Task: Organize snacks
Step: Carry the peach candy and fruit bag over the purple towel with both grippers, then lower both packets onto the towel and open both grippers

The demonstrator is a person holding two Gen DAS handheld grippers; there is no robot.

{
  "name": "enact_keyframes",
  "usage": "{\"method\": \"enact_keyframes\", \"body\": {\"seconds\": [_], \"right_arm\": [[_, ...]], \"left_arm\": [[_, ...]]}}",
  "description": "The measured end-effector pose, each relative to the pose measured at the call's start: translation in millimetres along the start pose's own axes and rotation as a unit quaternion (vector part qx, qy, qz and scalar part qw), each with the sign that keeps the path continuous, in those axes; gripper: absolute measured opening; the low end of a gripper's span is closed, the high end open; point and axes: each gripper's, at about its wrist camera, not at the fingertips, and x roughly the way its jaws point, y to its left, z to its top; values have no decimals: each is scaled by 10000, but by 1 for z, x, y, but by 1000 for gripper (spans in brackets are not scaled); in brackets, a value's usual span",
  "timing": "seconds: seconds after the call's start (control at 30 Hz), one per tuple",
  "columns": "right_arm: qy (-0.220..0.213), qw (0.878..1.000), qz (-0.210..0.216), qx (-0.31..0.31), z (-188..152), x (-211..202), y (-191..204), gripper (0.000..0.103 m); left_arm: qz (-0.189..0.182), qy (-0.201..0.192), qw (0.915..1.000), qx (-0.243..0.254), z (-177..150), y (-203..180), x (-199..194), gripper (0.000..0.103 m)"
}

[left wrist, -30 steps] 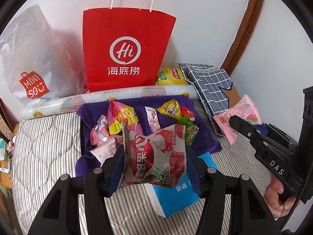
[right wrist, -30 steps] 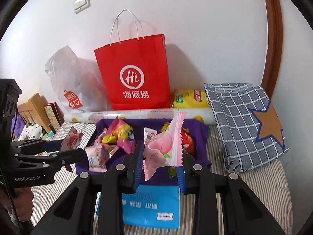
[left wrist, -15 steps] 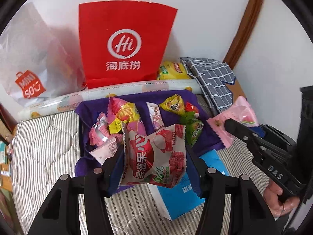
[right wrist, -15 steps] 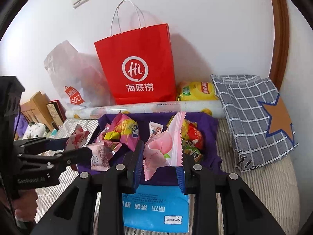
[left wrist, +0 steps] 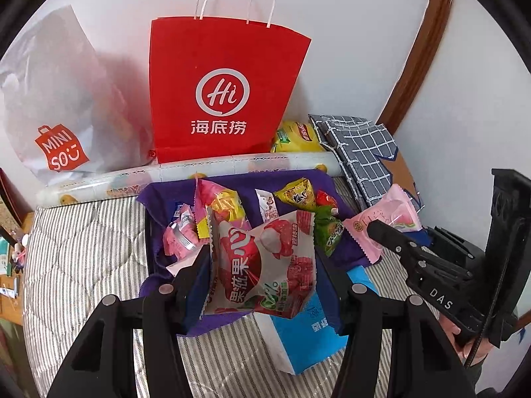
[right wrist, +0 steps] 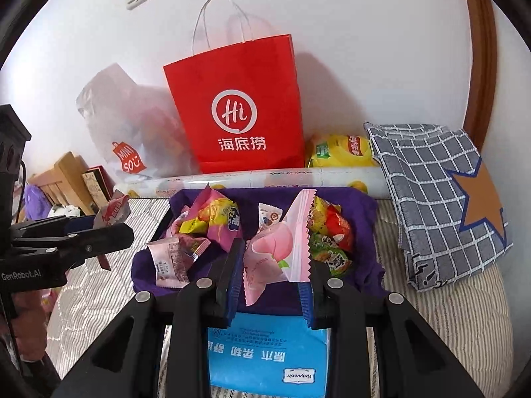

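My left gripper (left wrist: 262, 267) is shut on a red-and-white lychee snack packet (left wrist: 265, 248), held upright above the near edge of a purple cloth-lined tray (left wrist: 166, 195). My right gripper (right wrist: 273, 258) is shut on a pink peach packet (right wrist: 277, 245) over the same tray (right wrist: 361, 205). Several loose snack packets lie in the tray. Each gripper shows in the other's view: the right gripper (left wrist: 381, 232) with its pink packet (left wrist: 391, 212), the left gripper (right wrist: 116, 229) with its red-and-white packet (right wrist: 114, 209). A red paper bag (left wrist: 225, 93) (right wrist: 239, 106) stands open behind the tray.
A white Miniso bag (left wrist: 66, 106) leans left of the red bag. A rolled printed sheet (right wrist: 265, 179) lies behind the tray. A yellow chips bag (right wrist: 341, 151) and checked cloth (right wrist: 431, 199) sit at right. A blue tissue pack (right wrist: 265, 355) lies on the striped mattress (left wrist: 83, 248).
Both views wobble only slightly. Both packets stay gripped, and the snacks in the tray have not shifted.
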Motion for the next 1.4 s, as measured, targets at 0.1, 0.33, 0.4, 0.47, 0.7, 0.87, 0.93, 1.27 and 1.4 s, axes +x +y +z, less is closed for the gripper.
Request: {"method": "enact_keyframes", "body": {"seconds": [0.1,0.33,0.4,0.47,0.7,0.87,0.93,1.27,1.4], "right_arm": [[-46,10000,16,-2,2,0,0,30],[-4,10000,40,73,8,14,-4,30],[28,9999,82,78,8,20,-5,30],[74,9999,92,55,9,26,-5,30],[348,9992,187,-87,4,55,3,31],[547,9981,244,-136,-2,72,8,31],[603,9977,263,-133,-3,77,8,31],[850,9959,229,-220,-8,92,7,31],[969,9947,255,-217,-10,99,6,31]], "left_arm": [[41,-4,10000,8,2,0,1,56],[98,59,9999,-48,7,9,14,56],[109,69,9999,-68,8,12,17,56],[113,95,9998,-111,9,18,21,56],[50,331,9992,-199,3,29,42,56],[47,427,9990,-141,3,27,53,56],[39,461,9988,-127,4,25,58,56],[118,562,9982,-165,10,30,75,56],[78,612,9979,-199,11,31,82,56]]}}
